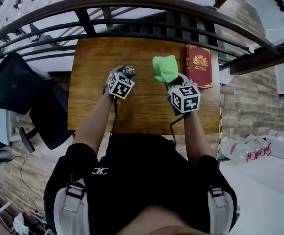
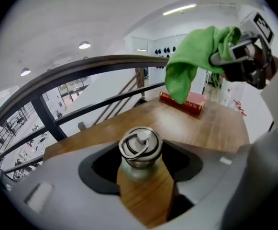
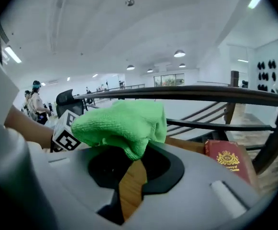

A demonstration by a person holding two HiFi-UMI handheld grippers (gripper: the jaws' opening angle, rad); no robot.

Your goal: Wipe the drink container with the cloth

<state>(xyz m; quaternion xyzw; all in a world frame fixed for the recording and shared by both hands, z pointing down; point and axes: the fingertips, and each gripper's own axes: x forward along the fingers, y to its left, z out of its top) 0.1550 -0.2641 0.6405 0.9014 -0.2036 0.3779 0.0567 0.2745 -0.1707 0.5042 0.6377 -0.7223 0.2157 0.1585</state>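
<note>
Bare table (image 1: 90,82) is lying open left of the drink container (image 1: 128,71) and along the near edge. The green cloth (image 1: 165,67) is hanging between it and the red book (image 1: 198,65); a dark railing (image 1: 146,0) is closing the far side.

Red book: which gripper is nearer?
Right. The right gripper, holding the green cloth, sits just beside the red book; the left gripper is farther off, clamped on the drink container.
</note>
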